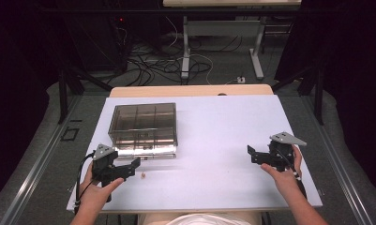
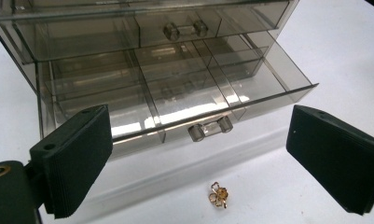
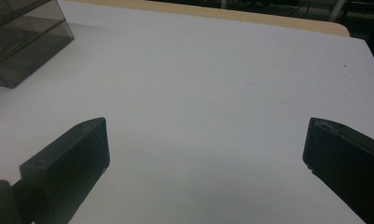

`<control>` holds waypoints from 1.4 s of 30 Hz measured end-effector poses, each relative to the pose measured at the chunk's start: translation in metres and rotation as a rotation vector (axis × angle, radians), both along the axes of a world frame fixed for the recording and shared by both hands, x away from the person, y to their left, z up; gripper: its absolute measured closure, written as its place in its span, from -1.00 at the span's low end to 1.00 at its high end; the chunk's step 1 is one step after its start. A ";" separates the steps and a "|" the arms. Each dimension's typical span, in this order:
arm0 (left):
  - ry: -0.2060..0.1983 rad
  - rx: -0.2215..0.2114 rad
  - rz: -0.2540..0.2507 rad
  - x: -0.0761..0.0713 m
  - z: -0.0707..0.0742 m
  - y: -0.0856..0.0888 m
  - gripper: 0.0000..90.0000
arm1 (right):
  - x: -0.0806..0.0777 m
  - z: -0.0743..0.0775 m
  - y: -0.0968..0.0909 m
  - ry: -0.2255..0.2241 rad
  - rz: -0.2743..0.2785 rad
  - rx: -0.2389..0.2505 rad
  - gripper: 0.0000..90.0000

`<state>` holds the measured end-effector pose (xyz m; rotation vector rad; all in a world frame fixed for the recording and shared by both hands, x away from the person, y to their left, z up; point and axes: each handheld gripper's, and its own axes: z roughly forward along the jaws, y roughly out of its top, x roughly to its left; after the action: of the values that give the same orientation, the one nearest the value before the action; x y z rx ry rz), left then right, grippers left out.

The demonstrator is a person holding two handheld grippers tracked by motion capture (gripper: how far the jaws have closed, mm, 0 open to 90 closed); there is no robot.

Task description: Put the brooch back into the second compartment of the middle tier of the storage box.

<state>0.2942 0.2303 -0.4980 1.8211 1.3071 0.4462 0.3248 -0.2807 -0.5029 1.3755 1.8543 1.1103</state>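
Note:
A smoky clear drawer box (image 1: 143,124) stands on the left half of the white table (image 1: 214,140). Its lower drawer (image 2: 184,100) is pulled out, shows divided compartments and has a clear bar handle (image 2: 210,129). A small gold flower-shaped trinket (image 2: 218,194) lies on the table just in front of that drawer, seen as a speck (image 1: 143,176) from above. My left gripper (image 1: 131,168) is open, its jaws wide apart (image 2: 196,121) and aimed at the drawer and trinket. My right gripper (image 1: 251,155) is open over bare table (image 3: 207,130), holding nothing.
The box's corner (image 3: 21,42) sits far left of the right gripper. A wooden table edge (image 1: 190,90) lies behind the white board. Beyond it are desk legs and cables on the floor (image 1: 176,65). Metal rails run along both sides.

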 end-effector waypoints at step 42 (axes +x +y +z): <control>0.159 0.111 0.009 0.002 -0.017 -0.008 -0.21 | 0.008 -0.009 -0.004 0.050 0.000 0.032 -0.96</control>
<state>0.2961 0.2227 -0.5147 1.9769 1.4226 0.3925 0.3331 -0.2843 -0.5120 1.4336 1.8796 1.1192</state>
